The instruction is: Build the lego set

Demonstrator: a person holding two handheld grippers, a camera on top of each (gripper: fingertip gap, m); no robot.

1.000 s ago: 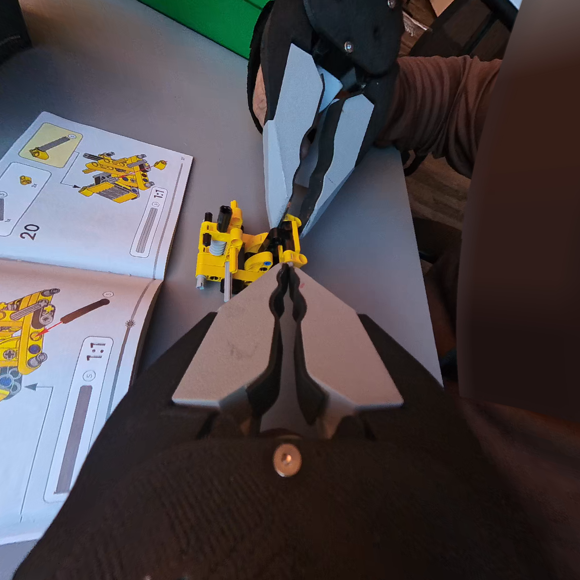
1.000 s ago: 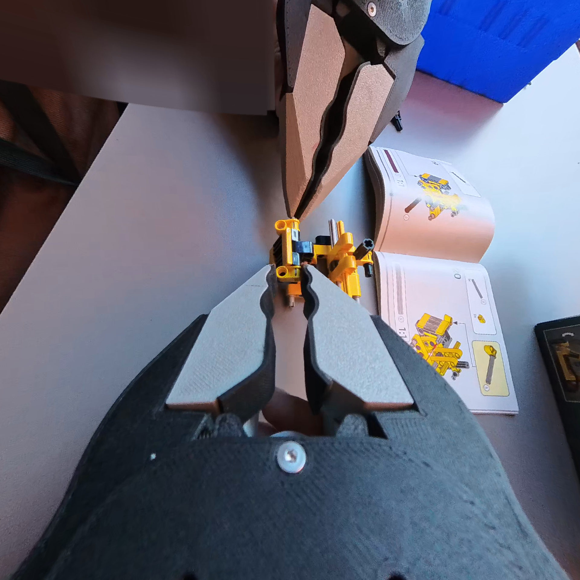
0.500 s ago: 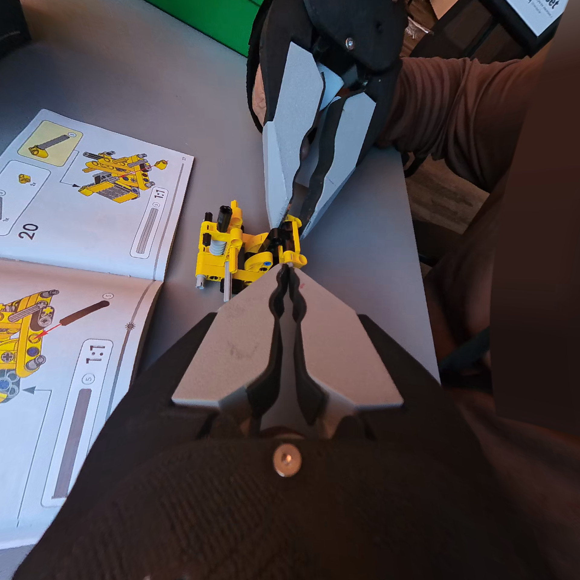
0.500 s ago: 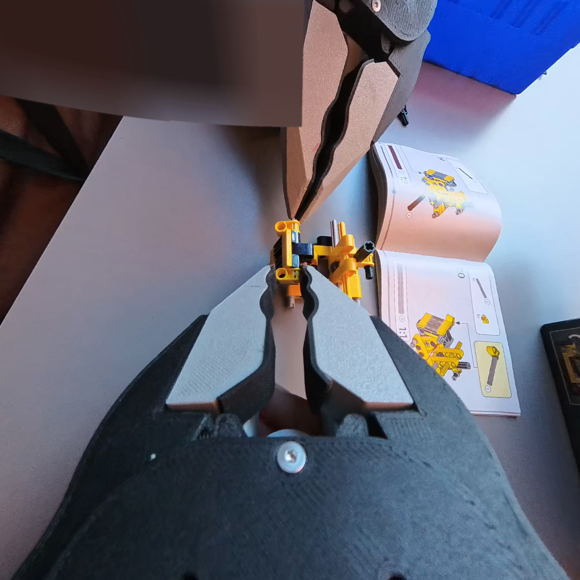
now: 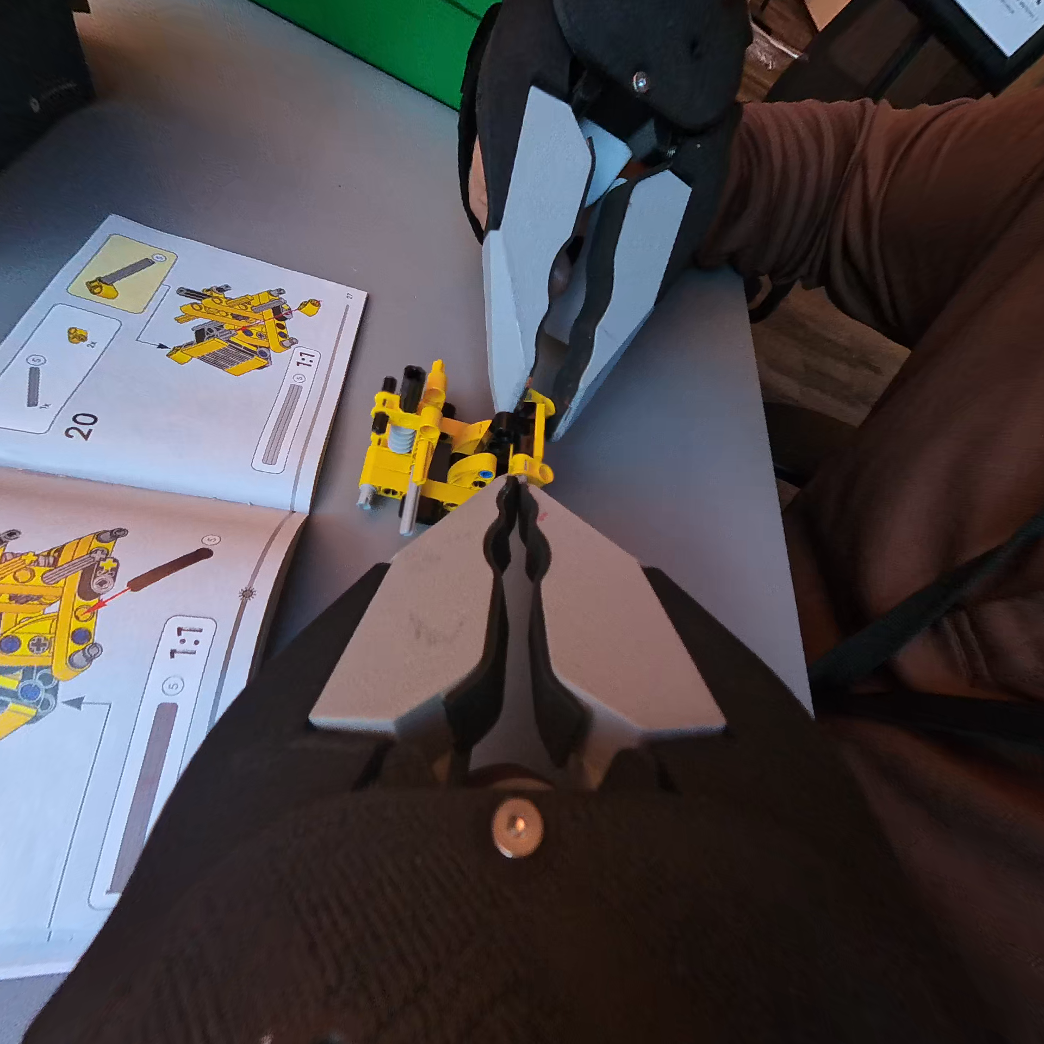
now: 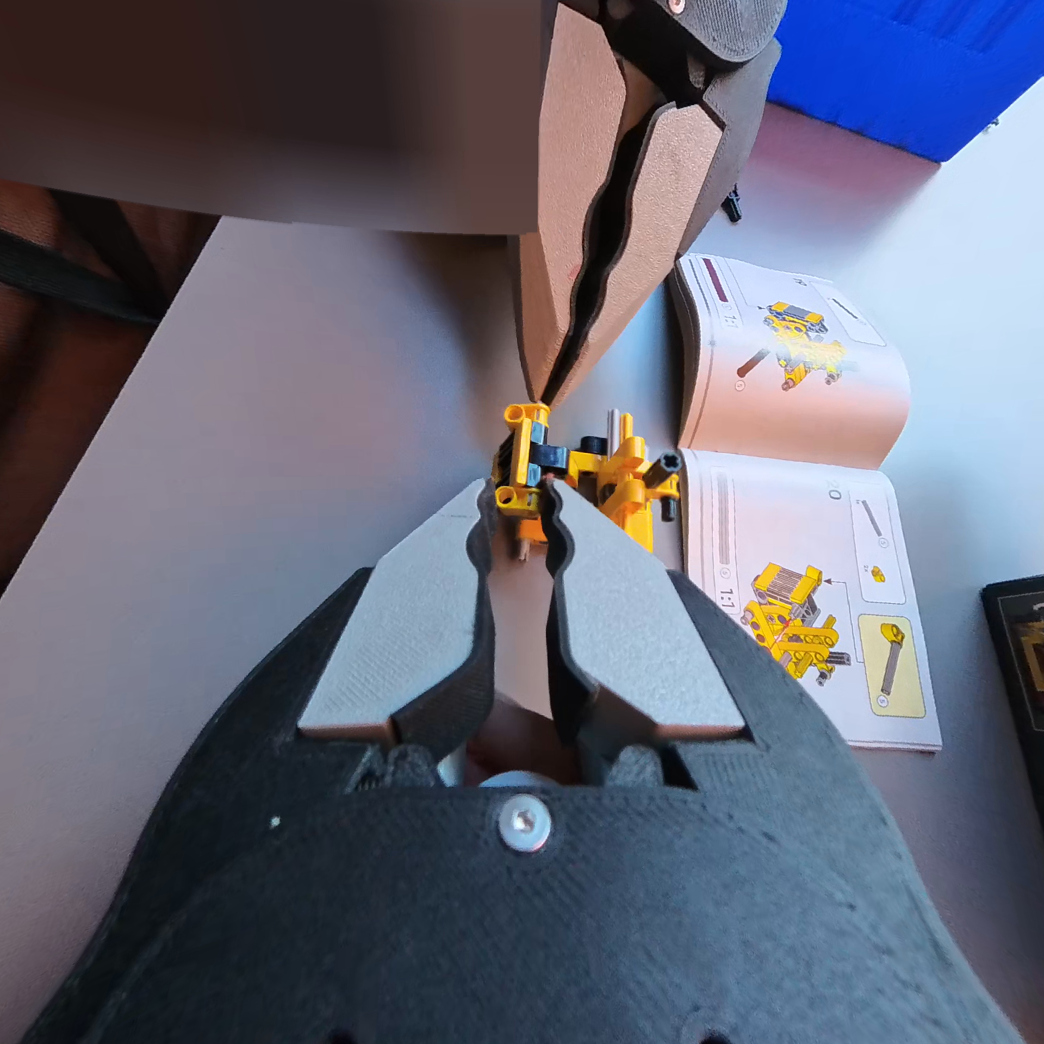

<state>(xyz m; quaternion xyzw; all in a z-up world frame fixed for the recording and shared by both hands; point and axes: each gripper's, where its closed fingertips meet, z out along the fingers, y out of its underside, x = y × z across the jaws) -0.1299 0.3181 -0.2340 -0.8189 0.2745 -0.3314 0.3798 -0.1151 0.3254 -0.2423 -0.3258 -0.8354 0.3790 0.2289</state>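
Note:
A small yellow and black lego model (image 5: 429, 452) lies on the grey table beside the open instruction booklet (image 5: 169, 395). It also shows in the right wrist view (image 6: 616, 480). My left gripper (image 5: 513, 487) is shut, its tips against the yellow end frame where a thin grey axle end shows. My right gripper (image 6: 518, 490) is shut on that same yellow end frame from the opposite side. A grey axle end (image 6: 522, 551) sticks out between its fingers. Each gripper shows in the other's view, the right (image 5: 534, 421) and the left (image 6: 541, 400).
The table edge (image 5: 774, 508) runs close to the right of the model. A green box (image 5: 395, 34) and a blue box (image 6: 904, 68) stand at the back. A black box (image 6: 1017, 649) lies past the booklet (image 6: 791, 508). A small black piece (image 6: 733, 204) lies loose.
Almost nothing. Both grippers stay at the model's yellow end frame, and the model has not moved on the table.

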